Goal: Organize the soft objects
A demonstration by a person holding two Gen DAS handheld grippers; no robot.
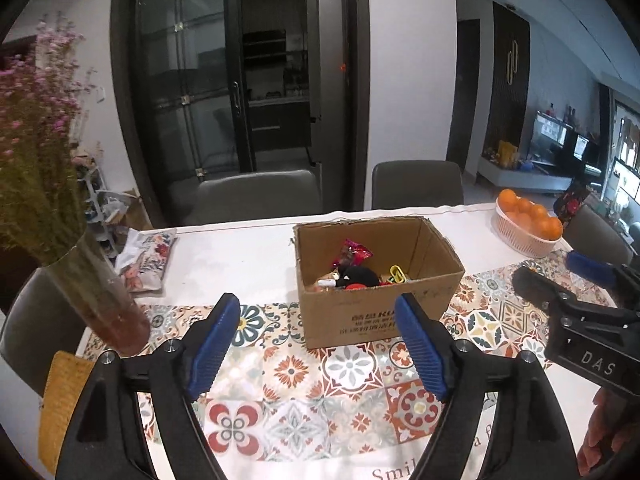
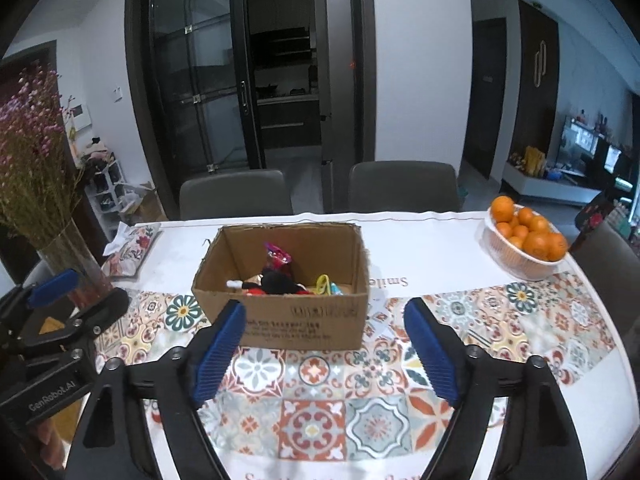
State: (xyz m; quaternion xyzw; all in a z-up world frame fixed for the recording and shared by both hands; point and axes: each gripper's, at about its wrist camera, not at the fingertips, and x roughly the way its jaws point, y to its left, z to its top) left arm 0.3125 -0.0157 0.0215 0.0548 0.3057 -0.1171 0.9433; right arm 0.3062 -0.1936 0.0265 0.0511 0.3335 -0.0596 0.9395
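Soft toys [image 1: 356,276] in cardboard box [image 1: 376,312], left gripper [image 1: 320,340] wide, empty, right gripper [image 2: 328,344] likewise

Both wrist views are showing strong fisheye distortion: straight door frames [image 1: 240,80] are bowing outward, and black vignetting is filling the corners. Indoor lighting is reading even and cool, with a bluish cast. The white table [image 2: 420,236] is appearing bright, without harsh shadows. The dark glass doorway [image 2: 208,92] is reflecting faintly. Slight blur is softening the flowers [image 1: 36,120] and cardboard box [image 2: 304,320] print.
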